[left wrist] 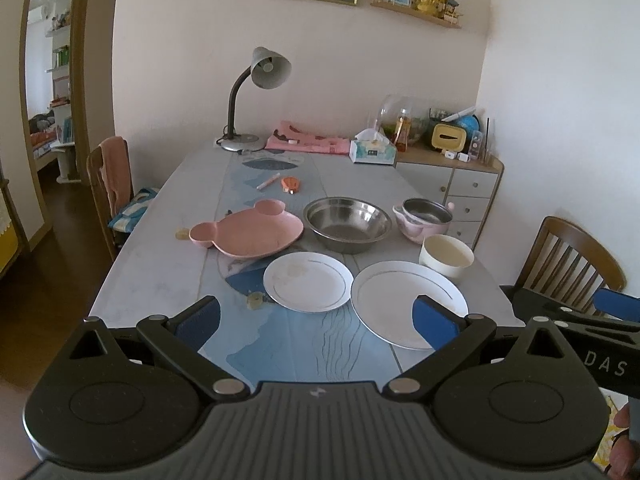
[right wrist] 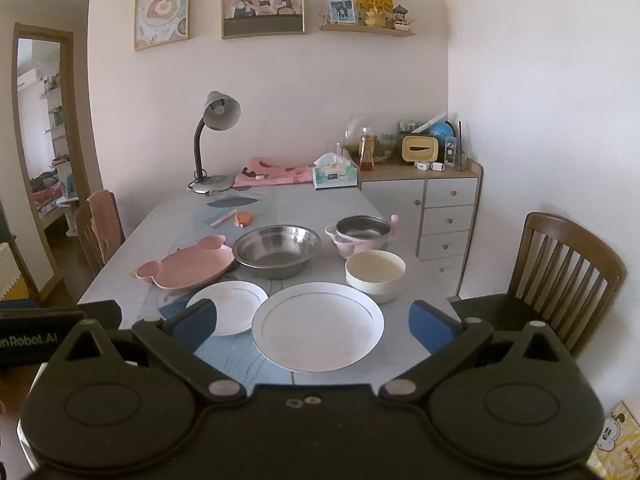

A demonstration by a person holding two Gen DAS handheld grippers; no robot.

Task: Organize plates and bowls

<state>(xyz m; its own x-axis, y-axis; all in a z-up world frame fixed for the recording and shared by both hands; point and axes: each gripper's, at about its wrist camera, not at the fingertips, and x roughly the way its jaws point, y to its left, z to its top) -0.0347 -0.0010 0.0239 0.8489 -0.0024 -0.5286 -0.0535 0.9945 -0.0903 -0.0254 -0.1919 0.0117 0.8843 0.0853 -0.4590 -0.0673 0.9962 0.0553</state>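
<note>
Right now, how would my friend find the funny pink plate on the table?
Look at the long table with the lamp at its far end. Left of the steel bowl, behind the small white plate, lies the pink plate. It alone has two round ears, like a bear's head.

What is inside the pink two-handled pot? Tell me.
A steel bowl sits nested in the pink pot, its rim standing above the pot's edge. The steel bowl looks empty. Whatever lies beneath it, on the pot's floor, is covered and cannot be seen.
</note>
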